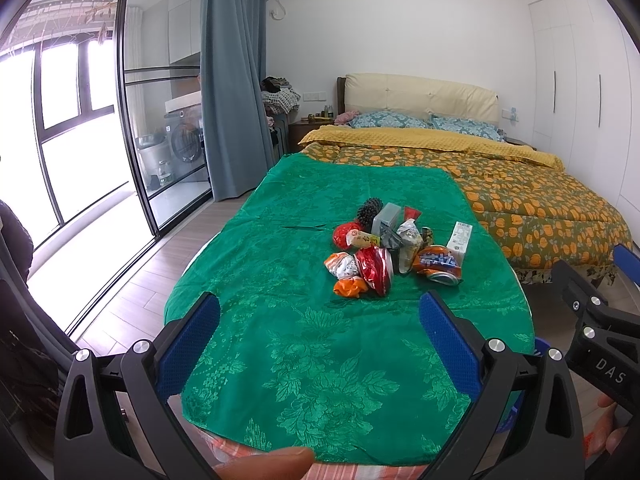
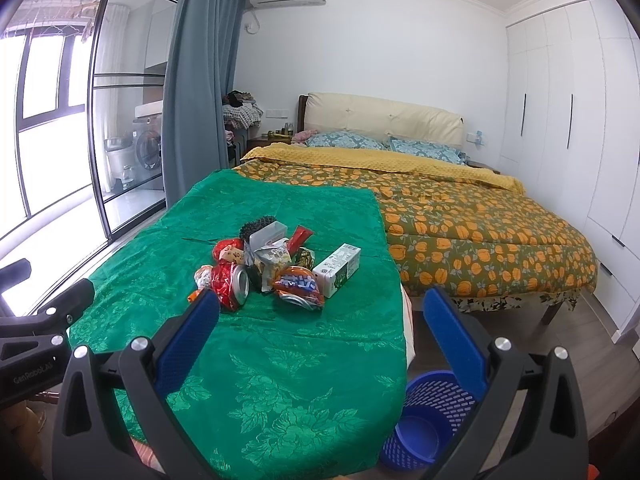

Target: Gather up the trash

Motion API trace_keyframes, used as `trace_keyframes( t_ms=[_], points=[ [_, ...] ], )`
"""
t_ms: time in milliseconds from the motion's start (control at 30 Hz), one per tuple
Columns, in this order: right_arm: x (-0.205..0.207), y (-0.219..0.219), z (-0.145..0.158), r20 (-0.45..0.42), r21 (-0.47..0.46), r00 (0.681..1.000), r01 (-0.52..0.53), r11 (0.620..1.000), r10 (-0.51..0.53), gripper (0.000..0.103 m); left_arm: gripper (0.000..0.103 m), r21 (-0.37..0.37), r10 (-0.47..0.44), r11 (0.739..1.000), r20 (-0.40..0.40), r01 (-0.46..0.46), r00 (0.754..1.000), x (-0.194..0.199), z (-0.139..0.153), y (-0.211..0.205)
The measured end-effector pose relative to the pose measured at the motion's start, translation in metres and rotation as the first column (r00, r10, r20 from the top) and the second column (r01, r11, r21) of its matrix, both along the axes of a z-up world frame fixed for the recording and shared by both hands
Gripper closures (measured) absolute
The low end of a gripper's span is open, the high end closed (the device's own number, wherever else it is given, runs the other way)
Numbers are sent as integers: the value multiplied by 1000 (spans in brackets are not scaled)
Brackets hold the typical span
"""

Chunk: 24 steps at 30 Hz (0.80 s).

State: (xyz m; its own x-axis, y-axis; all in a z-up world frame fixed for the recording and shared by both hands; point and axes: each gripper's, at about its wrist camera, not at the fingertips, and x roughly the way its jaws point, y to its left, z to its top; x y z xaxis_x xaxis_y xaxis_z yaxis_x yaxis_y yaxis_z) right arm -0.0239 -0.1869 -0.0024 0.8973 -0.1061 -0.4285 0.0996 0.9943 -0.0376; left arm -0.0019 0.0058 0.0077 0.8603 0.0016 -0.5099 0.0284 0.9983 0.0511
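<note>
A pile of trash [image 1: 394, 250] lies on the green cloth of the table [image 1: 280, 280]: crushed cans, wrappers, a white carton [image 1: 459, 240] and a black spiky ball [image 1: 370, 210]. It also shows in the right wrist view [image 2: 272, 268], with the carton [image 2: 338, 270] at its right. My left gripper [image 1: 320, 316] is open and empty, above the table's near part, short of the pile. My right gripper [image 2: 322, 312] is open and empty, near the table's right edge. A blue slotted basket [image 2: 430, 416] stands on the floor below the right gripper.
A bed [image 2: 460, 216] with an orange-patterned quilt stands beyond and right of the table. White wardrobes [image 2: 580, 120] line the right wall. A glass sliding door [image 1: 160, 120] and grey curtain [image 1: 236, 80] are at the left. The right gripper's body [image 1: 592, 320] shows at the left view's right edge.
</note>
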Motion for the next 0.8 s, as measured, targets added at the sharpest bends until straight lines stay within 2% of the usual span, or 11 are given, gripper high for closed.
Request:
trace_keyframes(
  t_ms=[267, 800],
  points=[
    [4, -9, -7, -9, 6, 1000, 0, 1000, 0, 5, 4, 4, -23, 1000, -10, 23, 1000, 5, -10, -1],
    [28, -24, -39, -79, 44, 997, 23, 999, -19, 4, 4, 39, -64, 997, -89, 67, 994, 35, -45, -15]
  ],
)
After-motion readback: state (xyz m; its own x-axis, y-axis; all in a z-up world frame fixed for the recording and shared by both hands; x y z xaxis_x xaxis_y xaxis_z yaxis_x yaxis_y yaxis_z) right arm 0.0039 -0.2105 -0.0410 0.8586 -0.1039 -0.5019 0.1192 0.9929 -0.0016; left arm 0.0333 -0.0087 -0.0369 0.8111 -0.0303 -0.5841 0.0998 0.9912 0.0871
